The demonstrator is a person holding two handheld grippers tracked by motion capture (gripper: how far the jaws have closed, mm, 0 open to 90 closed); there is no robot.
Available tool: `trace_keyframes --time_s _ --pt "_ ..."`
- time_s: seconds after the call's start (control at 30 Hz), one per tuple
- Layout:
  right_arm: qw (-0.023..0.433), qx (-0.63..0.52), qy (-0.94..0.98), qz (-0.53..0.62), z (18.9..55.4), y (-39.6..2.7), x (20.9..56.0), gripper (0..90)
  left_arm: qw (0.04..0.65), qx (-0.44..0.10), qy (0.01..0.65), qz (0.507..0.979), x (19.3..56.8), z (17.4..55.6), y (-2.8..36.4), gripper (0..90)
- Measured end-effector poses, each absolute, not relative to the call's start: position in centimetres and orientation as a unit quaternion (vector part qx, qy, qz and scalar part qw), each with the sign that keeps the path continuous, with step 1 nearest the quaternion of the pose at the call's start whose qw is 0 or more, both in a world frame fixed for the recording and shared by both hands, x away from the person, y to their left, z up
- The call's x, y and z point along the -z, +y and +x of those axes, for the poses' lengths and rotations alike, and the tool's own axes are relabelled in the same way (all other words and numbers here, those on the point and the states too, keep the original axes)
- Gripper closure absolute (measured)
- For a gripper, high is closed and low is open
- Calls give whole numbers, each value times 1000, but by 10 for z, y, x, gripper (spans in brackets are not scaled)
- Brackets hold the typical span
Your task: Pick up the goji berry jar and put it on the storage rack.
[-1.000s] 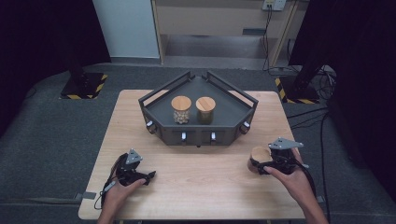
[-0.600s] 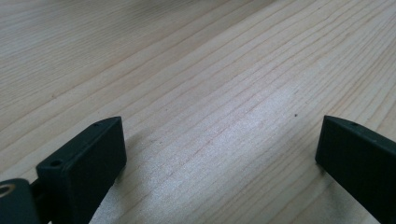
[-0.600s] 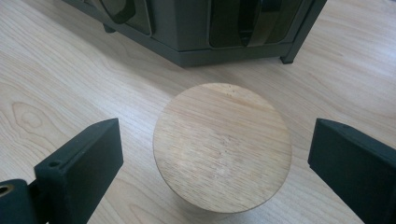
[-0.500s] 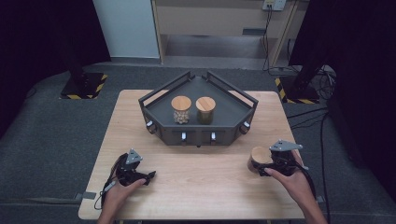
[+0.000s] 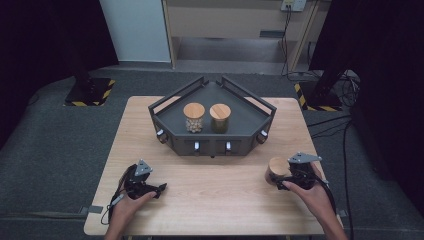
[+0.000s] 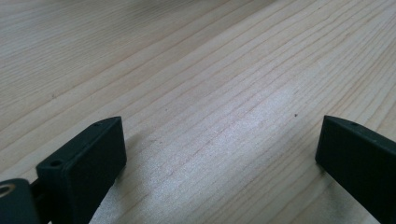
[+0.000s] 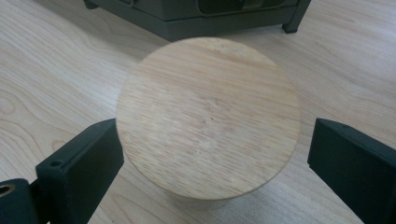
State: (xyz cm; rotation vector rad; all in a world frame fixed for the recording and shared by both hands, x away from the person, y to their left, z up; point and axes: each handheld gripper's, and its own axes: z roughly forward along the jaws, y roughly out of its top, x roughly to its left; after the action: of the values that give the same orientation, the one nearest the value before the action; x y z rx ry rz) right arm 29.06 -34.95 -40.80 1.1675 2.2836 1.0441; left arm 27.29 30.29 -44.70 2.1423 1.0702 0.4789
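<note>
A jar with a round wooden lid (image 5: 276, 167) stands on the table at the near right, and its lid (image 7: 208, 116) is large in the right gripper view. My right gripper (image 5: 283, 175) reaches in from the jar's right. Its jaws sit on either side of the lid (image 7: 212, 154). The right jaw is clear of the rim, and the left jaw is right at its edge. My left gripper (image 5: 159, 189) rests at the near left of the table, jaws wide apart over bare wood (image 6: 215, 154).
A dark angular tray (image 5: 250, 120) sits at the table's far middle, its front wall (image 7: 196, 14) just beyond the jar. Two wooden-lidded jars (image 5: 194, 117) (image 5: 220, 117) stand in it. Cables trail from both grippers over the table's near edge.
</note>
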Motion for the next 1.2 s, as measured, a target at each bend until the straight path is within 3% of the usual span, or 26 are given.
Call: trace_keyframes --time_s 0.57,1.2 --pt "172 -369 809 424 298 -348 425 71 343 -184 412 824 447 273 303 5" --pt "175 -374 808 421 299 -342 433 231 343 -185 412 824 447 273 303 6"
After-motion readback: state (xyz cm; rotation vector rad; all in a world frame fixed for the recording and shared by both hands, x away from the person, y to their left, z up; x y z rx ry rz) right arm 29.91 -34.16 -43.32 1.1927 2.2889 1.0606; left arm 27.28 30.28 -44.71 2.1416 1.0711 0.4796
